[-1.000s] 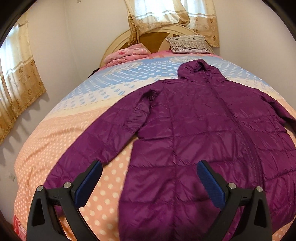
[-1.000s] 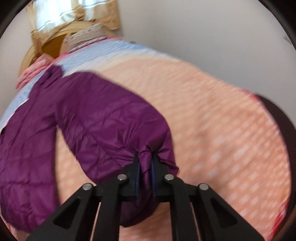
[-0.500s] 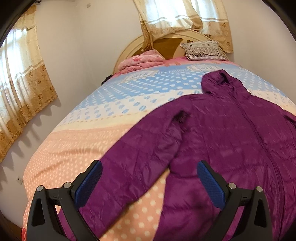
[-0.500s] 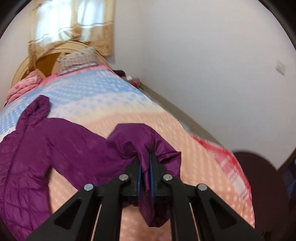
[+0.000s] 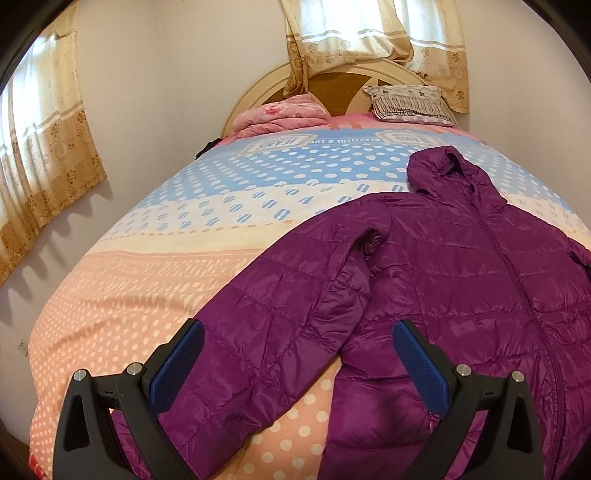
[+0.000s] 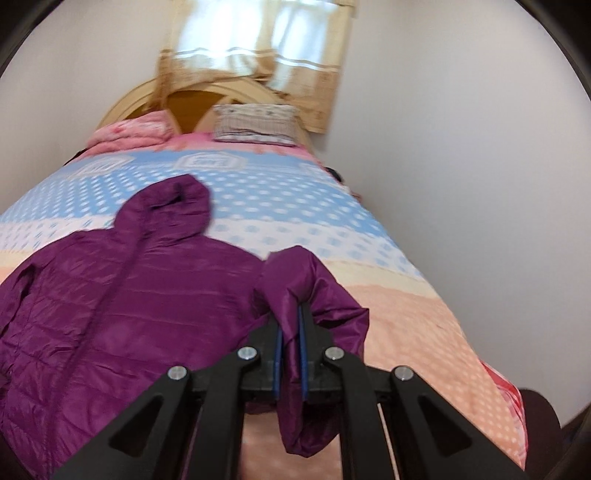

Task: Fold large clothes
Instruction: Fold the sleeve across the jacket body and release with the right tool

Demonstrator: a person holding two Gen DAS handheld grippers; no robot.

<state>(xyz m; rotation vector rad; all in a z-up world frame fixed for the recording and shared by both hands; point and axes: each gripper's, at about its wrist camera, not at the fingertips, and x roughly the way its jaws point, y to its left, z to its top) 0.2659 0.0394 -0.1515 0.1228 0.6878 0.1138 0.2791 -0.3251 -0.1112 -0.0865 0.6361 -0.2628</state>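
My right gripper (image 6: 290, 332) sits low in the middle of the frame, its blue pads pinched tight on the purple jacket's sleeve (image 6: 314, 295), whose loose end hangs below my jaws. The purple jacket (image 6: 122, 295) lies spread over the left half on the dotted bedspread (image 6: 406, 314), hood (image 6: 173, 199) toward the striped pillow (image 6: 255, 123) at the headboard (image 6: 229, 92), upper centre.

At the head edge of the bed (image 5: 110, 332), with its dotted peach, cream and blue cover, I see a folded pink blanket (image 5: 282, 114) toward the left corner, a patterned pillow (image 5: 410, 102) toward the right against the rounded wooden headboard (image 5: 258, 88), and beige curtains (image 5: 369, 33) above.
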